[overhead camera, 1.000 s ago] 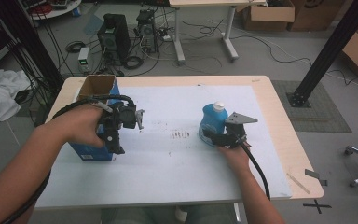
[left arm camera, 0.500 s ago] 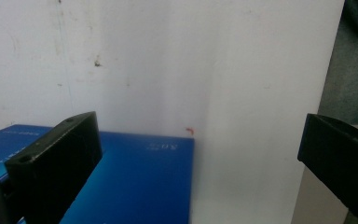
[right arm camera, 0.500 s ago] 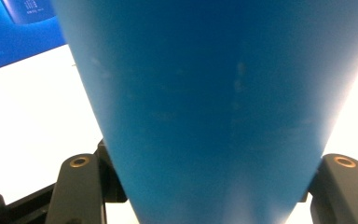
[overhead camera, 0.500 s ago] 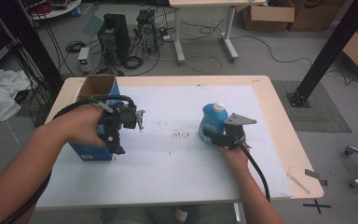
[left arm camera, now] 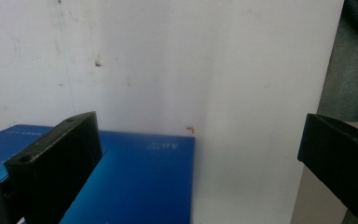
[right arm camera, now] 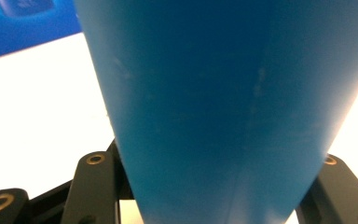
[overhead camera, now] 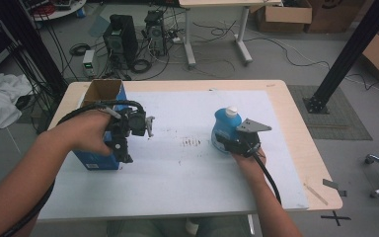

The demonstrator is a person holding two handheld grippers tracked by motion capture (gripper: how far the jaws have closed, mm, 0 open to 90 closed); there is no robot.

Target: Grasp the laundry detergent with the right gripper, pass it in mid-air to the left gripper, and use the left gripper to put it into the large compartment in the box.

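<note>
A blue bottle [overhead camera: 225, 124] with a white cap stands on the white mat, right of the middle. My right gripper [overhead camera: 225, 141] reaches it from the near side; its jaws have just been closing and now press on the bottle's body. In the right gripper view the blue bottle [right arm camera: 214, 93] rises between the jaws of my right gripper [right arm camera: 214, 191]. At the left stands an open-topped blue box [overhead camera: 96, 160]. My left gripper [overhead camera: 123, 149] hangs over the box's right side, open. In the left gripper view my left gripper [left arm camera: 198, 168] stands wide apart above the blue box [left arm camera: 135, 182] and the mat.
A white mat [overhead camera: 192, 173] covers most of the wooden table [overhead camera: 296, 128]. Faint dark marks [overhead camera: 192, 143] lie on the mat between the box and the bottle. Computers, cables and cardboard boxes sit on the floor beyond the far edge.
The right gripper's jaws have drawn in against the blue bottle. Both hands have stayed nearly where they were, and the box and bottle have not shifted.
</note>
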